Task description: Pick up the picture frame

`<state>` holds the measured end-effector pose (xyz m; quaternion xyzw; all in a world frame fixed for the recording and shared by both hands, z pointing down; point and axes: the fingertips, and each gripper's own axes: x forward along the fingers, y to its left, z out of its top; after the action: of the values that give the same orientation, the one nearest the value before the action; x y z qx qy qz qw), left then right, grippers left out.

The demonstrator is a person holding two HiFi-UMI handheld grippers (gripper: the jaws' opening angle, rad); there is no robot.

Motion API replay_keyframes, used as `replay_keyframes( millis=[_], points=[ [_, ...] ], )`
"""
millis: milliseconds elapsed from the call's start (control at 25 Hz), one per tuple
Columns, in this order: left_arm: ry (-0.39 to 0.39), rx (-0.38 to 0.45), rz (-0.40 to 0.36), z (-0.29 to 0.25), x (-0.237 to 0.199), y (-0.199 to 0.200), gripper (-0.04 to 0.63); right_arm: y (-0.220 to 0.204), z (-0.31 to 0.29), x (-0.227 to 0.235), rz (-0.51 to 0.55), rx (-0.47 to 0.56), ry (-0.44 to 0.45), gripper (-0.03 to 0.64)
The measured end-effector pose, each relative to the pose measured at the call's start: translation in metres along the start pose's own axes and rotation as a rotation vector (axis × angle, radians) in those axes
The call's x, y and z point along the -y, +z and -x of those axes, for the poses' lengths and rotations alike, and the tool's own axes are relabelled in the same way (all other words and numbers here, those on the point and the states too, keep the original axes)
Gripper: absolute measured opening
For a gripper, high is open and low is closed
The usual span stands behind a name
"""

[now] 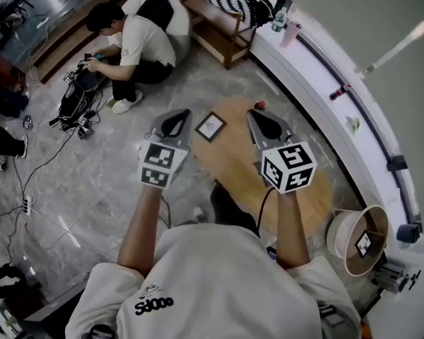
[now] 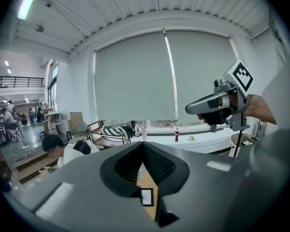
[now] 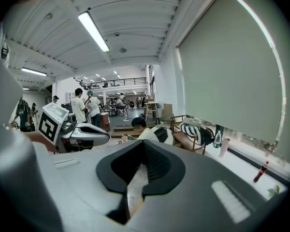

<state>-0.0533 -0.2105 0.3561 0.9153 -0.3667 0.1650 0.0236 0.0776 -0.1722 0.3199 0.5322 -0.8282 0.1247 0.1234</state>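
Note:
A small dark-framed picture frame point(image 1: 211, 126) lies flat at the far left edge of a round wooden table point(image 1: 233, 157). Both grippers hover well above it, held out in front of the person. The left gripper point(image 1: 175, 117) is to the frame's left, jaws shut with nothing in them. The right gripper point(image 1: 257, 116) is to its right over the table, also shut and empty. In the left gripper view, the frame point(image 2: 146, 196) shows far below through the gap under the closed tips point(image 2: 143, 145). The right gripper view shows its closed tips point(image 3: 144, 143) with the table beneath.
A person point(image 1: 136, 46) crouches on the marble floor beyond the table beside a bag and cables. A wooden chair with a striped cushion point(image 1: 237, 6) stands at the back. A white ledge point(image 1: 324, 83) runs along the right. A small red object point(image 1: 261, 105) sits on the table.

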Motion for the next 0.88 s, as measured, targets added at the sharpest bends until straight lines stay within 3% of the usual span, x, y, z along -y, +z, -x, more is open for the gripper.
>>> replay_keyframes(
  millis=[320,880],
  points=[
    [-0.015,-0.088,0.016,-0.069,-0.018,-0.025,0.009,-0.016,-0.049,0.047,-0.032,-0.055,0.017,0.003],
    [-0.06,-0.261,0.044,-0.165,-0.044,-0.108,0.011,-0.089,-0.125,0.1,-0.114,-0.21,0.034,0.003]
  ],
)
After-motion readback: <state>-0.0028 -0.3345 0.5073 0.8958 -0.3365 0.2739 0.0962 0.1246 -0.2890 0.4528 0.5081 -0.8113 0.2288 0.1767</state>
